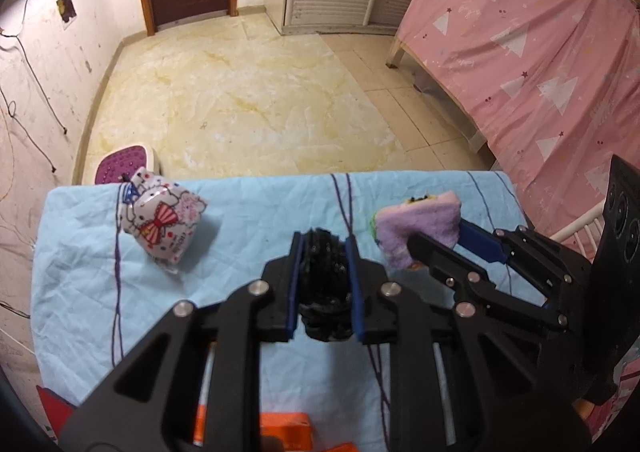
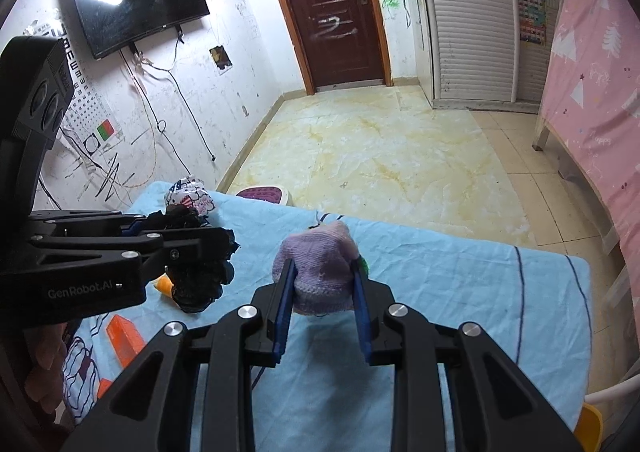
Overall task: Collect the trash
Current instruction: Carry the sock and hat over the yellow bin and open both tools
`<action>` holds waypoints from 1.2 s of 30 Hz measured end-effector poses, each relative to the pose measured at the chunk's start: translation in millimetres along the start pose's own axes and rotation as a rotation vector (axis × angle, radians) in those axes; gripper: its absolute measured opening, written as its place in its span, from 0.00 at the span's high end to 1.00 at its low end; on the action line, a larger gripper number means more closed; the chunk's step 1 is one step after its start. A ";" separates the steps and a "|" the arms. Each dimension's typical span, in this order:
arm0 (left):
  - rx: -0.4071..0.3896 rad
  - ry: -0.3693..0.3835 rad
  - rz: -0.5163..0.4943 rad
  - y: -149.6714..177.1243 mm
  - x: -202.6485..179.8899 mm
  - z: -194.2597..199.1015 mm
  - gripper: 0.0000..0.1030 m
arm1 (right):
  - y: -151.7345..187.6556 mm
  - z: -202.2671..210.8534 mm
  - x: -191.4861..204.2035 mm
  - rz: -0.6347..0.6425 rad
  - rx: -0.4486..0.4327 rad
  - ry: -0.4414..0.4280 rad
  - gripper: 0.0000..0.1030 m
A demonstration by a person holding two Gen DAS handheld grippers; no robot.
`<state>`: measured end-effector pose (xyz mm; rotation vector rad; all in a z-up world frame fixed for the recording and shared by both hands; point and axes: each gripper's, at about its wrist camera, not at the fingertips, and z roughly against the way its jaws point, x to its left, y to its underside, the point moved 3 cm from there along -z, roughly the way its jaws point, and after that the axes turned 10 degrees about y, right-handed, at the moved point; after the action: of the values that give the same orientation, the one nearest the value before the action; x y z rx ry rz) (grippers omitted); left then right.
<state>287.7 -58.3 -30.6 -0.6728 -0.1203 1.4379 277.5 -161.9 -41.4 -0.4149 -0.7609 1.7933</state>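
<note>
Black wad: a crumpled black lump (image 1: 325,284) sat pinched between the blue pads of the left gripper (image 1: 324,252), held over the blue cloth rather than lying flat on it.
Left gripper: its jaws were clamped on the black wad, which bulged out above and below the pads.
Purple knit piece: a soft lilac knitted thing (image 2: 320,268), with a bit of green at its 3 o'clock edge, was caught between the right gripper's pads.
Right gripper: the right gripper (image 2: 322,272) had its jaws squeezed onto the knit piece; seen from the left camera it stood at 3 o'clock of the left gripper.
Cartoon pouch: a shiny printed pouch (image 1: 164,220) lay on the cloth at 10 o'clock of the black wad, well apart from it.
Table cloth: a wrinkled light blue sheet (image 1: 248,212) with thin dark lines covered the table.
Orange bits: an orange box (image 2: 124,338) rested on the cloth at 7 o'clock of the black wad.
Floor: yellow-veined tiles (image 1: 248,92) spread beyond the table's far edge, with a purple stool (image 1: 124,168) at 11 o'clock of the pouch.
Far wall: a dark brown door (image 2: 340,12) stood at 12 o'clock.
</note>
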 end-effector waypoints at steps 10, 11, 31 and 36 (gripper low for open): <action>-0.007 0.024 -0.068 6.3 -37.0 6.6 0.82 | 14.3 37.4 -28.9 -0.048 -0.042 0.045 0.80; -0.006 0.026 -0.079 7.2 -43.6 5.9 0.82 | 16.0 41.3 -33.5 -0.056 -0.046 0.050 0.80; 0.050 0.112 -0.281 30.2 -178.5 -23.0 0.82 | 89.1 141.2 -159.5 -0.253 -0.163 0.189 0.80; 0.063 0.158 -0.324 36.8 -216.3 -27.5 0.82 | 118.6 163.1 -197.0 -0.322 -0.190 0.237 0.80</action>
<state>233.6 -271.0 -3.1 -0.6789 -0.0573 1.0697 161.9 -417.9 -18.5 -0.5842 -0.7834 1.3501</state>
